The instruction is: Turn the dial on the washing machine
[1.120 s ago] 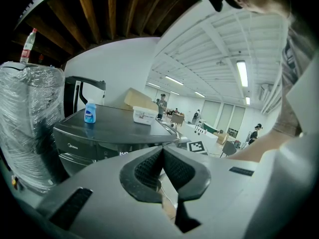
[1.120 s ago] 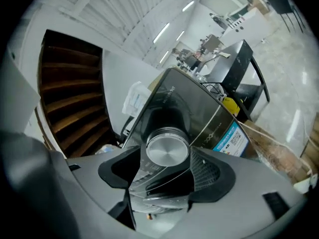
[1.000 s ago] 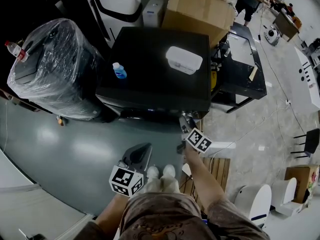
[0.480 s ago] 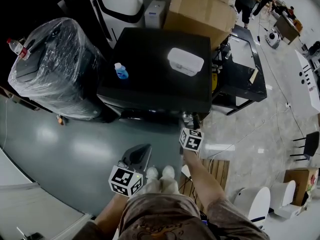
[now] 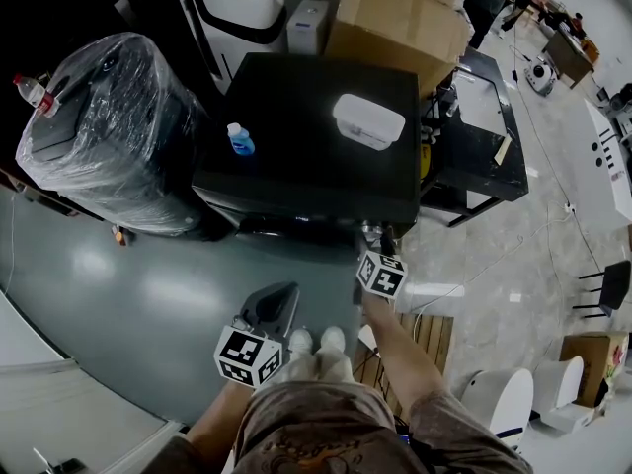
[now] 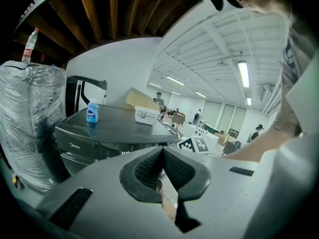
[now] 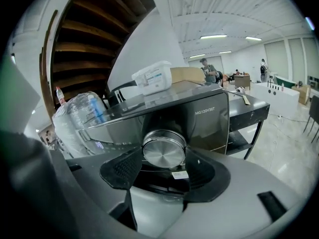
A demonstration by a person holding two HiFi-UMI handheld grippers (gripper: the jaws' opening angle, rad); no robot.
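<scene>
The black washing machine [image 5: 306, 117] stands in front of me, and its round metal dial [image 7: 164, 151] sits on the front panel at the right end. My right gripper [image 7: 164, 159] is up against that panel with the dial between its jaws. The jaws are closing, and the left pad [image 7: 124, 167] still shows a gap to the dial. In the head view the right gripper [image 5: 377, 239] hides the dial. My left gripper [image 5: 286, 294] hangs low above the floor, away from the machine, its jaws [image 6: 162, 151] shut on nothing.
A blue bottle [image 5: 237, 139] and a white plastic box [image 5: 368, 119] sit on the machine's top. A plastic-wrapped appliance [image 5: 109, 131] stands to the left, a cardboard box [image 5: 395, 13] behind, a black table [image 5: 484, 156] to the right. A wooden pallet [image 5: 434, 334] lies by my feet.
My right gripper has moved a little left and forward to the machine's front panel, then held there. The left gripper has stayed where it was.
</scene>
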